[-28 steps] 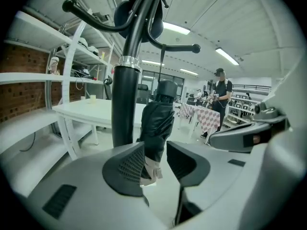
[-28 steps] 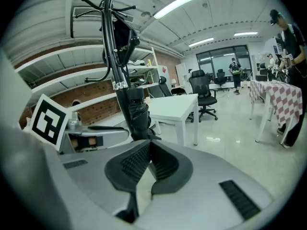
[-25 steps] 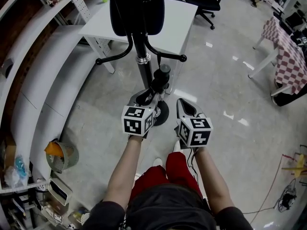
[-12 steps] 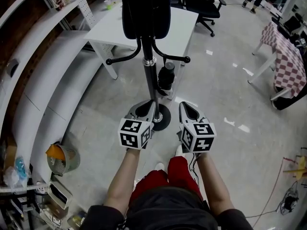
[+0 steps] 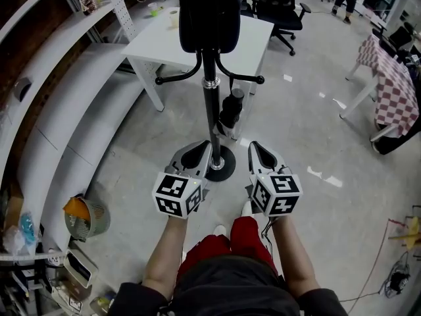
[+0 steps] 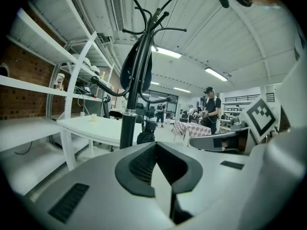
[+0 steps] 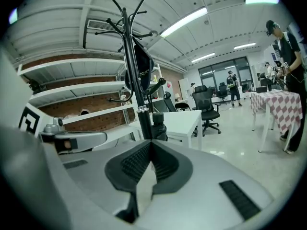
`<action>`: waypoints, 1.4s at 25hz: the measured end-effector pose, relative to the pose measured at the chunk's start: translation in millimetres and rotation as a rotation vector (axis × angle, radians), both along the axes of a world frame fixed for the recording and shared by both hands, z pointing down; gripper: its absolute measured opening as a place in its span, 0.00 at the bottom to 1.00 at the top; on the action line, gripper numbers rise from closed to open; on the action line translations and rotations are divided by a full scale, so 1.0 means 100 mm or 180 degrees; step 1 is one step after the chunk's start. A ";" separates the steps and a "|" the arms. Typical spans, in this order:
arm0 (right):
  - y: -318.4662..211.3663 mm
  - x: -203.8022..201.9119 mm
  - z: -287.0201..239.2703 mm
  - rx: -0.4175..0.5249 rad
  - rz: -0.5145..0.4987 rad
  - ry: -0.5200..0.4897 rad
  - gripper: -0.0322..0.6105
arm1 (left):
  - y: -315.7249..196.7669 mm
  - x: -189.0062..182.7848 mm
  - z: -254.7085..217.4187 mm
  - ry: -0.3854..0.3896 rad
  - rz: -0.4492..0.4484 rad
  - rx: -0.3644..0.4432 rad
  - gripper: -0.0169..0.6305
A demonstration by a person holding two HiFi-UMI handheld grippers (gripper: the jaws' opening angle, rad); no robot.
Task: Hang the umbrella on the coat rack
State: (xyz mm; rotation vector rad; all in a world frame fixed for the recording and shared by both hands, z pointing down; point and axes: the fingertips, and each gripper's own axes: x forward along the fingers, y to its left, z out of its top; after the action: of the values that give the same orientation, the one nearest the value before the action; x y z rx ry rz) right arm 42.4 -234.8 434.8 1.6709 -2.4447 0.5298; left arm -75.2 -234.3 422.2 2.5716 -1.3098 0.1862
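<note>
A black coat rack (image 5: 210, 104) stands on a round base ahead of me, with a dark bag (image 5: 209, 12) hanging high on it. A small folded black umbrella (image 5: 229, 109) hangs beside the pole from a lower hook. It also shows by the pole as the umbrella (image 6: 146, 134) in the left gripper view and the umbrella (image 7: 158, 124) in the right gripper view. My left gripper (image 5: 200, 150) and right gripper (image 5: 257, 148) hover side by side in front of the base. Both are shut and empty, apart from the umbrella.
A white table (image 5: 197, 41) and a black office chair (image 5: 279, 2) stand behind the rack. White shelving (image 5: 62, 104) curves along the left, with a wire basket (image 5: 84, 216) on the floor. A checked-cloth table (image 5: 391, 68) is at the right. A person (image 6: 209, 110) stands far off.
Both grippers have drawn back from the rack toward me. The left gripper has come away from the umbrella, which stays hanging by the pole.
</note>
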 end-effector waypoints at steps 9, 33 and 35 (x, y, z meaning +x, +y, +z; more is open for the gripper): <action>0.22 -0.03 -0.24 0.0177 0.0055 -0.0055 0.08 | 0.22 -0.22 -0.22 0.0076 -0.0134 0.0135 0.05; 0.73 -0.22 -0.60 0.0503 -0.0044 -0.0062 0.08 | 0.65 -0.46 -0.52 0.0169 -0.0214 0.0334 0.05; 0.78 -0.22 -0.63 0.0531 -0.0037 -0.0068 0.08 | 0.68 -0.46 -0.53 0.0173 -0.0209 0.0341 0.04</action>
State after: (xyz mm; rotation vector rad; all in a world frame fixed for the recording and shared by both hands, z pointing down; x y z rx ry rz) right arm 20.9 -157.2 372.0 1.7178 -2.5762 0.3526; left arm -121.1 -166.3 369.6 2.5964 -1.4184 0.0345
